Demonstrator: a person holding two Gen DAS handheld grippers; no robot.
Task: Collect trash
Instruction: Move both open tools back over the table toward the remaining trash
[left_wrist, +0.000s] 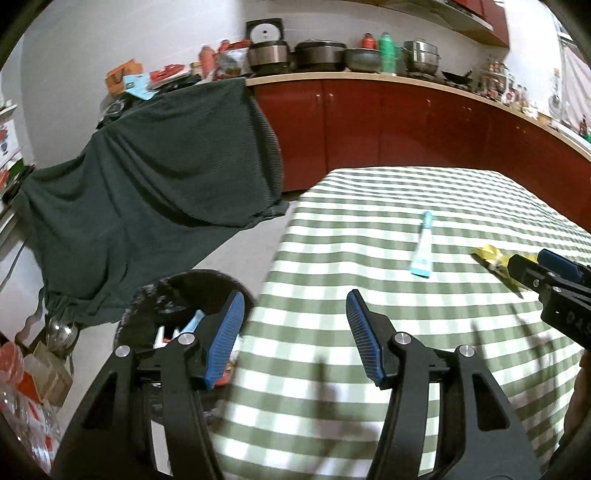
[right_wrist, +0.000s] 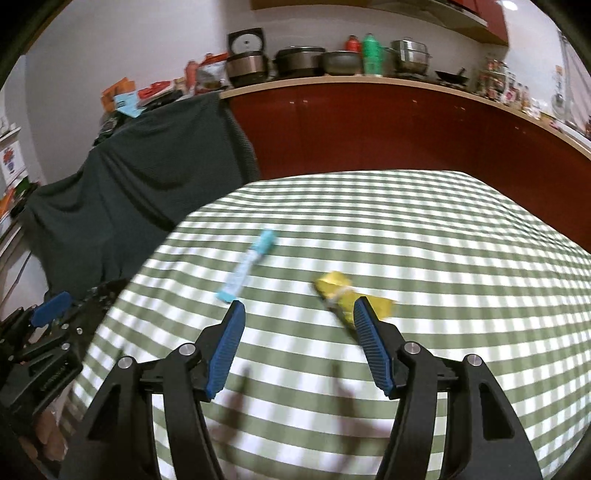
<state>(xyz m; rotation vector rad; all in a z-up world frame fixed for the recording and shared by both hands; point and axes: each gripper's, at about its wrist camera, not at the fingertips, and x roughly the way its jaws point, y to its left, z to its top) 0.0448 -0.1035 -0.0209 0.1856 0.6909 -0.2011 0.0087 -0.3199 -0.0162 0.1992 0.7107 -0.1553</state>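
On the checked cloth (right_wrist: 424, 229) two bits of trash lie apart: a blue tube (right_wrist: 246, 266) and a crumpled yellow wrapper (right_wrist: 338, 291). Seen from the right wrist, the tube sits at eleven o'clock of the right gripper (right_wrist: 298, 314), just beyond its left fingertip, and the wrapper at one o'clock, partly behind the right fingertip. Those jaws stand wide with nothing between them. The left gripper (left_wrist: 295, 306) is likewise wide and empty, hovering over the table's near-left edge, with the tube (left_wrist: 423, 245) off at one o'clock. At nine o'clock below it, on the floor beside the table, sits a dark bin (left_wrist: 192, 291); some white, blue and red scraps show inside, though what they are I cannot tell. The step in hand looks like a reach for the next piece, the wrapper being likeliest for the right gripper. That move calls for dropping lower, straddling the wrapper, closing on it, then carrying it left to the bin.
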